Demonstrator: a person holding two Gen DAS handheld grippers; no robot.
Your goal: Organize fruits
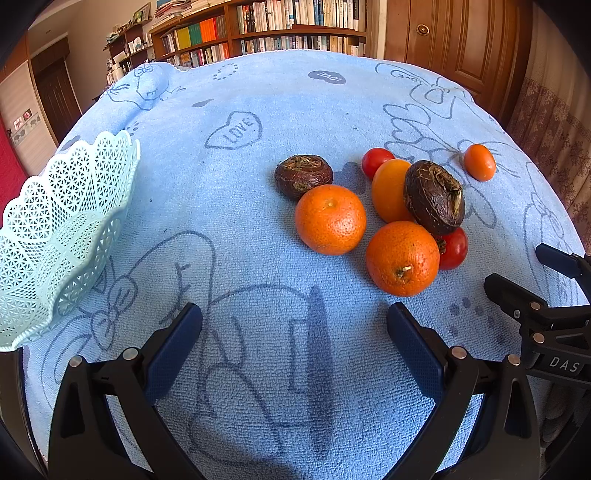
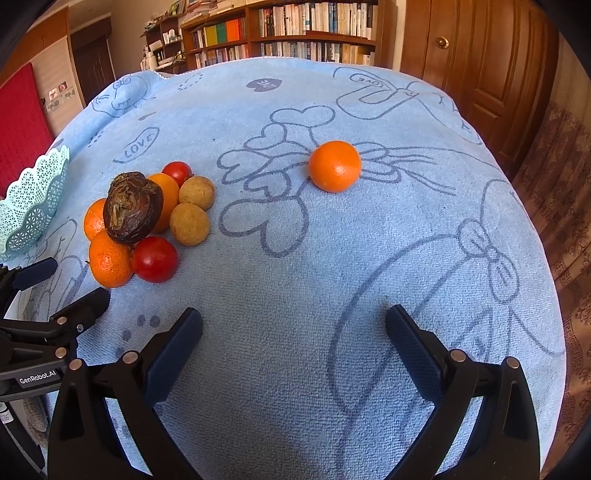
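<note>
Left wrist view: left tongs (image 1: 294,321) gape wide, empty, above the blue towel (image 1: 258,177). Fruit cluster (image 1: 391,210) ahead-right; lattice basket (image 1: 55,236) left, upright.

Right wrist view: right tongs (image 2: 294,322) wide, empty. Lone orange tomato (image 2: 334,166) ahead, apart from the cluster; its long axis cannot be told.

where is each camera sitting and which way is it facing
Left wrist: on the left gripper, low over the blue towel, facing the fruit pile with the mint basket at left; the right gripper shows at right.
Right wrist: on the right gripper, facing the towel and the lone orange fruit; the left gripper shows at left.
Shared: pile, basket, towel, bookshelves.
</note>
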